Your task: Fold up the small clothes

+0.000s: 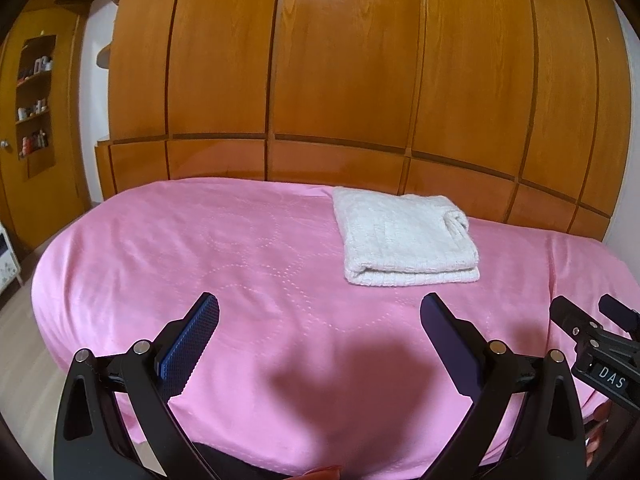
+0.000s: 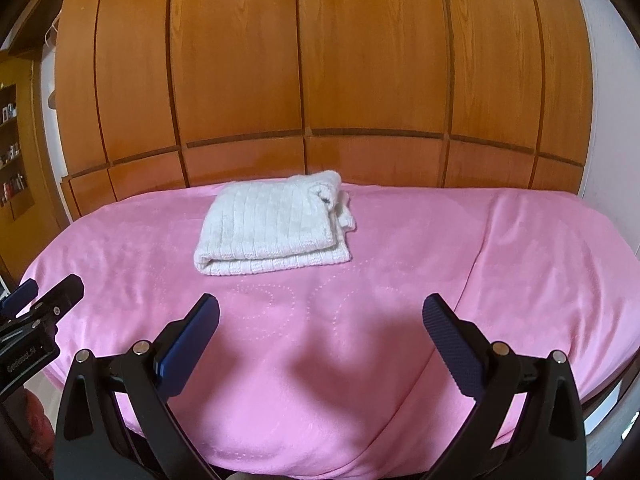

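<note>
While far shelf (image 1: 35, 96) items blur:
garment: white knit (image 1: 404, 236), folded on pink bed (image 1: 200, 248)
left gripper (image 1: 320, 324): jaws wide, empty
right gripper (image 2: 320, 324): jaws wide, empty

Left gripper (image 1: 320, 314): black frame, silver screws, blue cross-hatched pads (image 1: 192, 344). Right gripper (image 2: 320, 314): same black frame, dark blue textured pads (image 2: 454, 344); white "DAS" lettering on body.

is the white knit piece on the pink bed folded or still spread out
Folded. The white knit garment lies as a compact rectangle on the pink bedspread, with stacked layers showing along its near edge and a rolled part tucked at its right side.
</note>
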The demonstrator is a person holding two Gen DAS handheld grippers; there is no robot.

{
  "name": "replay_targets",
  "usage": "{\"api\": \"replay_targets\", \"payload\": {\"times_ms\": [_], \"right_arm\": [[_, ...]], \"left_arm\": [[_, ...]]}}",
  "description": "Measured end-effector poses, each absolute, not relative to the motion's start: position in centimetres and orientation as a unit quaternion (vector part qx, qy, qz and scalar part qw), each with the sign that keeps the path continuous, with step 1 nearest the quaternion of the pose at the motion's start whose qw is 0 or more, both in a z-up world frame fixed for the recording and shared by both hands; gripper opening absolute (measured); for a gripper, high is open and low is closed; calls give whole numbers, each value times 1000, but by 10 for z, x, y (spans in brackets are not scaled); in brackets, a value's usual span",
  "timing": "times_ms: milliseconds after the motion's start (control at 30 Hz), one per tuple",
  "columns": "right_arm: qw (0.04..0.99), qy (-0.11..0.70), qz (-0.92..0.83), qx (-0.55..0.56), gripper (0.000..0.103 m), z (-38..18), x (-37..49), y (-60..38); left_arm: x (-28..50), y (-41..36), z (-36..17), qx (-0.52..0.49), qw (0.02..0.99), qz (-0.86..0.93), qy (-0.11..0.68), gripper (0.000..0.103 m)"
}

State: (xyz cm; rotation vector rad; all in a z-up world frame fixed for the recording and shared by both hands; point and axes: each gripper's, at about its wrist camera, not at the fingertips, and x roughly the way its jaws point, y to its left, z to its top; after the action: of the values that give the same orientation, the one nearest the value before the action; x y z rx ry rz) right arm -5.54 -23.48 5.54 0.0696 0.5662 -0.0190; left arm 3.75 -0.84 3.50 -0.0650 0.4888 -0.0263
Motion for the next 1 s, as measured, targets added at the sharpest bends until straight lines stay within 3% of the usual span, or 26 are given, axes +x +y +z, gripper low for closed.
{"api": "replay_targets", "payload": {"times_ms": [1000], "right_arm": [[957, 289, -5, 33, 101, 53, -55, -234]], "left_arm": [[36, -14, 31, -20, 969, -19, 247, 100]]}}
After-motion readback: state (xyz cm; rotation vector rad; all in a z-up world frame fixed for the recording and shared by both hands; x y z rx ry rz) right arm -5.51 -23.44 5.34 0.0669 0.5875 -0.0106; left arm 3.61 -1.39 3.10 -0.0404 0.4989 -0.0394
